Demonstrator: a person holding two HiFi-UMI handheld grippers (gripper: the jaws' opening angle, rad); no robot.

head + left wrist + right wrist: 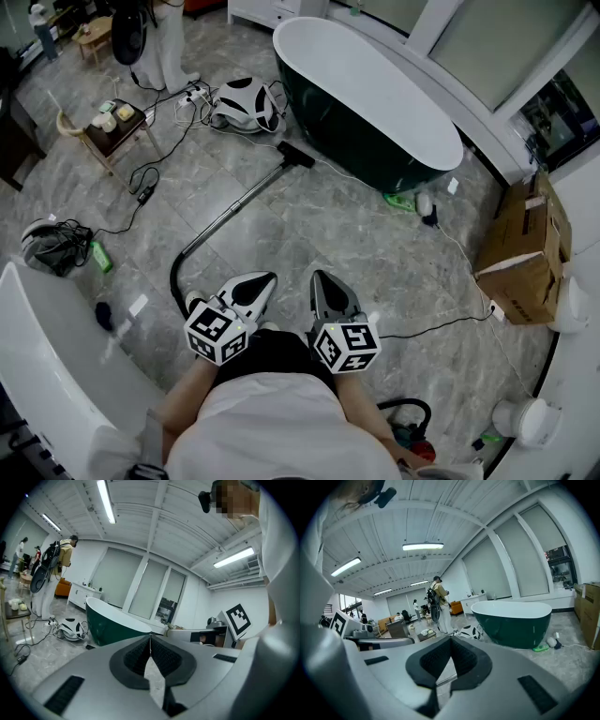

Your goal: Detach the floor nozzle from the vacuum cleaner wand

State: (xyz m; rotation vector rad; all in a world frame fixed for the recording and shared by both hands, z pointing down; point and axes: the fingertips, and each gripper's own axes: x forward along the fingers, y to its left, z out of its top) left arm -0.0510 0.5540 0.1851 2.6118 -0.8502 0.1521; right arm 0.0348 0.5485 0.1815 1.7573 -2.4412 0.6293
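Observation:
The vacuum's grey wand (pixel 234 206) lies slantwise on the stone floor. Its black floor nozzle (pixel 298 155) is fitted on the far end, close to the bathtub. The near end curves into a black handle (pixel 175 281) just left of my left gripper (pixel 262 279). That gripper is shut and empty, held above the floor. My right gripper (pixel 321 277) beside it is shut and empty too. In the left gripper view the pads (pixel 161 656) meet with nothing between them. Under the shut pads (pixel 464 656) in the right gripper view, a short piece of the wand (pixel 446 679) shows.
A dark green bathtub (pixel 375 141) stands beyond the nozzle. The white and black vacuum body (pixel 244 105) sits among cables at the back. A small wooden table (pixel 117 131) is at left, a cardboard box (pixel 525 244) at right, and a person (pixel 159 37) at the far back.

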